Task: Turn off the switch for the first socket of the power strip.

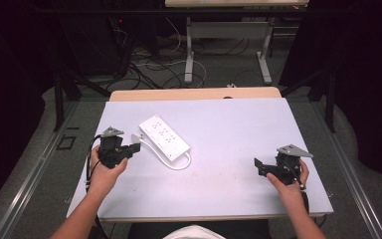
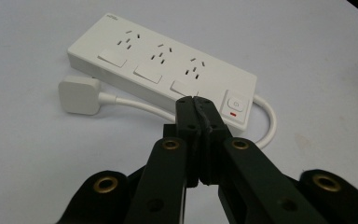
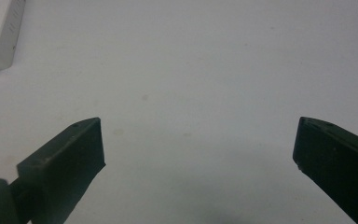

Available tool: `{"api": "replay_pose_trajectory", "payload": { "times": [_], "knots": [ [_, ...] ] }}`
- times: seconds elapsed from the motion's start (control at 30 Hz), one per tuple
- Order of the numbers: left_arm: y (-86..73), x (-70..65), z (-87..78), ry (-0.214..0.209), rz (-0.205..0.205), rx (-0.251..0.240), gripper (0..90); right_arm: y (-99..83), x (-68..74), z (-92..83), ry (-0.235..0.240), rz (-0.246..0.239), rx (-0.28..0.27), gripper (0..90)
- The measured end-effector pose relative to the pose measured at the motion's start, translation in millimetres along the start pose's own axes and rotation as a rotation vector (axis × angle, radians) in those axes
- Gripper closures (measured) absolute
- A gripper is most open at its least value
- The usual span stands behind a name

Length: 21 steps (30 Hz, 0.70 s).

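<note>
L gripper [image 2: 196, 100], jaws together on nothing, hovers just by the power strip [image 1: 164, 137] at worktop [image 1: 229, 189] centre-left w/ its plug [image 2: 79, 94] beside; R gripper [image 1: 259, 165] gapes, well apart.

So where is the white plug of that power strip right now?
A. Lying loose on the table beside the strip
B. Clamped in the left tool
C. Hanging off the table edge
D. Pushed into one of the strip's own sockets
A: the plug lies flat on the table next to the power strip, joined only by its cable.
</note>
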<state>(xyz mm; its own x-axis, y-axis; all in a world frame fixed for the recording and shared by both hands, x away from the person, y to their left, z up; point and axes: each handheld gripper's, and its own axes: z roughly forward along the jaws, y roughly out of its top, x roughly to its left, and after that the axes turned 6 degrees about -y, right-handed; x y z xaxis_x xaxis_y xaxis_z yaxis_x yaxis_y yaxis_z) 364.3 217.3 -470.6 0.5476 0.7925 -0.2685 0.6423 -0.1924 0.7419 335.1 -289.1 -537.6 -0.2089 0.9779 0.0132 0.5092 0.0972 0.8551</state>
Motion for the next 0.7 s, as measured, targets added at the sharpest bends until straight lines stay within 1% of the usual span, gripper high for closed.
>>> {"api": "replay_pose_trajectory", "payload": {
  "times": [0.27,0.3,0.33,0.5,0.53,0.57,0.6,0.7],
  "knots": [
    [5.0,-1.3,6.1,-0.005,-0.004,0.013,90.0,-0.1,0.3,0.1,0.001,0.001,0.003,1.3],
    [5.6,-1.2,6.7,0.0,0.003,0.018,90.0,0.0,0.0,-0.1,0.006,0.0,0.006,1.3],
    [7.0,-1.3,7.1,-0.012,-0.004,0.04,90.0,-0.1,0.1,0.0,0.006,0.001,0.006,1.3],
    [8.2,-1.7,10.8,-0.012,-0.008,0.031,90.0,-0.2,0.2,0.2,0.007,0.003,0.008,1.4],
    [9.4,-1.2,10.2,-0.016,0.0,0.049,90.0,-0.1,0.2,0.3,0.006,0.001,0.007,1.4],
    [9.2,-2.1,11.8,-0.013,-0.009,0.038,90.0,-0.1,0.2,0.3,0.006,0.001,0.007,1.4],
    [10.8,-2.1,12.3,-0.015,0.0,0.053,90.0,-0.1,0.1,0.3,0.007,-0.001,0.007,1.4],
    [11.9,-3.2,14.3,-0.017,-0.006,0.05,90.0,-0.1,0.2,0.2,0.008,0.001,0.008,1.4]
  ]
}}
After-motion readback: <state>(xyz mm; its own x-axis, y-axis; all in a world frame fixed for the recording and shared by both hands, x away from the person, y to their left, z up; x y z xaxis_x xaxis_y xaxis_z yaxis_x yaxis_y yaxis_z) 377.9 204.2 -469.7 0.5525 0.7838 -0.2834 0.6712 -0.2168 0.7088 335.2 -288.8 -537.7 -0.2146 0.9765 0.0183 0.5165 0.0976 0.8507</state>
